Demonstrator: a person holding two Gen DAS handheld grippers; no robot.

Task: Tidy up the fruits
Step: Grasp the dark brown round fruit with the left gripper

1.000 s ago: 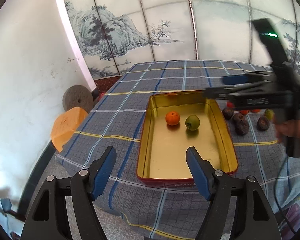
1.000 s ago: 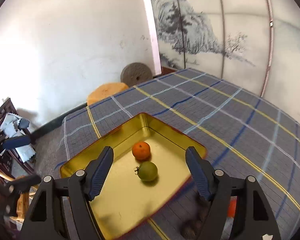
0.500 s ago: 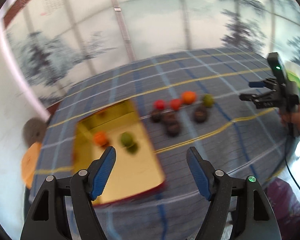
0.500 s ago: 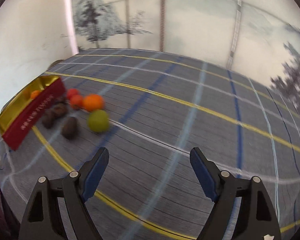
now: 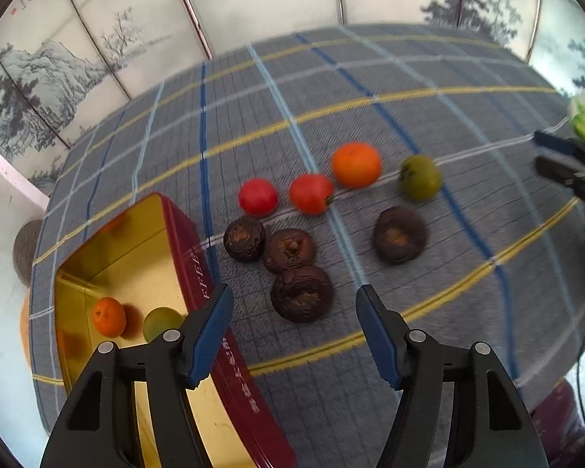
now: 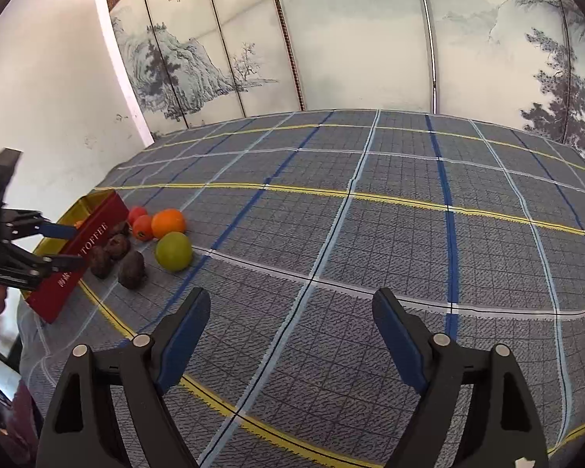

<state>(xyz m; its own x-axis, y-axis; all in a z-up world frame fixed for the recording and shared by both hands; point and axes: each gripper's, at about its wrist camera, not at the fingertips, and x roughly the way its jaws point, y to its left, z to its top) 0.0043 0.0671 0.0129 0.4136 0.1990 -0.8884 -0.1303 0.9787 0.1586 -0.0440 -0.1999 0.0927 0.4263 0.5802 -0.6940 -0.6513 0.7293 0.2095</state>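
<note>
Tin lettering: red side wall of the gold-lined tin [image 6: 82, 257] reads "TOFFEE", with white characters below, too small to read.
Tin axis: long side runs away from the left gripper [image 5: 294, 335], toward the painted screen [image 5: 78, 66].
Inside tin: small orange [image 5: 108, 316] and green fruit [image 5: 160, 323], side by side.
Loose fruit: on the plaid cloth [image 6: 370, 234] right of the tin; nearest dark fruit [image 5: 302, 293] just ahead of the left gripper.
Left gripper: jaws closing, nothing between.
Right gripper [image 6: 290, 331]: jaws opening, empty; fruit well to its left.

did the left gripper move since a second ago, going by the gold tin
Yes. The left gripper has swung from over the tin towards the loose fruit: its jaws, empty and closing, now frame a dark fruit on the cloth beside the tin.
</note>
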